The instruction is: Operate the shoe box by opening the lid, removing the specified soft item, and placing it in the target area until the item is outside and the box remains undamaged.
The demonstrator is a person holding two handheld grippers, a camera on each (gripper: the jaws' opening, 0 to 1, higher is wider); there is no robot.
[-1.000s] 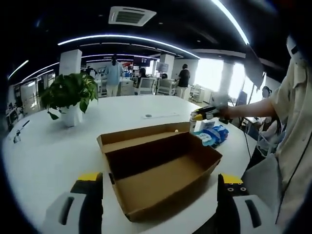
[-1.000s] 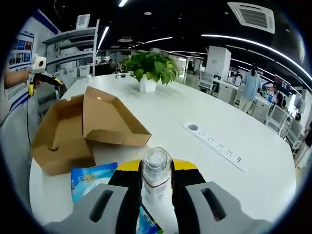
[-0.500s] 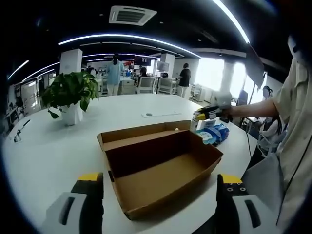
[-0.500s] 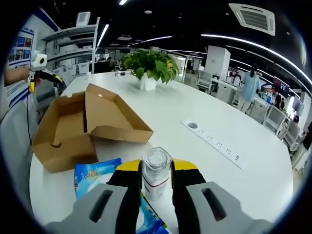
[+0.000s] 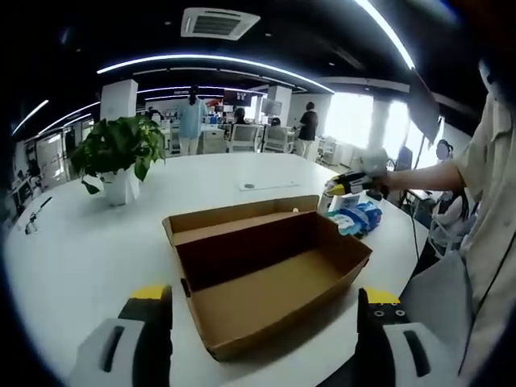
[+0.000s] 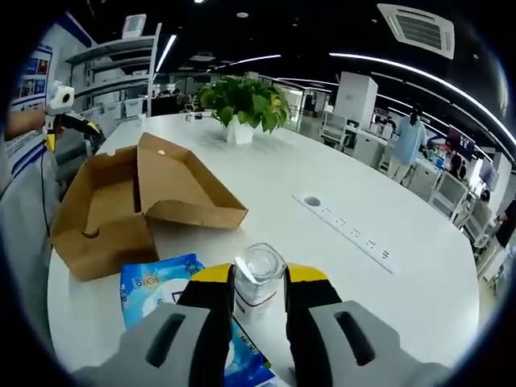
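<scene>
The brown cardboard shoe box (image 5: 266,274) lies open on the white table, its lid folded back and its inside bare. My left gripper (image 5: 264,297) stands open in front of it, one jaw on each side of the near corner. A soft blue packet (image 6: 165,284) lies on the table beside the box (image 6: 121,205); it also shows in the left gripper view as the blue packet (image 5: 355,218). My right gripper (image 6: 258,278) is shut on a small clear bottle (image 6: 258,274), just right of the packet. The left gripper view shows the right gripper (image 5: 348,187) past the box's far right corner.
A potted plant (image 5: 117,157) stands at the back of the round table (image 5: 72,250). A white power strip (image 6: 343,230) lies on the table to the right of the box. People and office desks are far behind. A person's sleeve (image 5: 484,201) is at the right.
The right gripper view has shifted slightly, so the box looks a little farther and more of the blue packet shows. The bottle stays gripped. The left gripper has hardly moved.
</scene>
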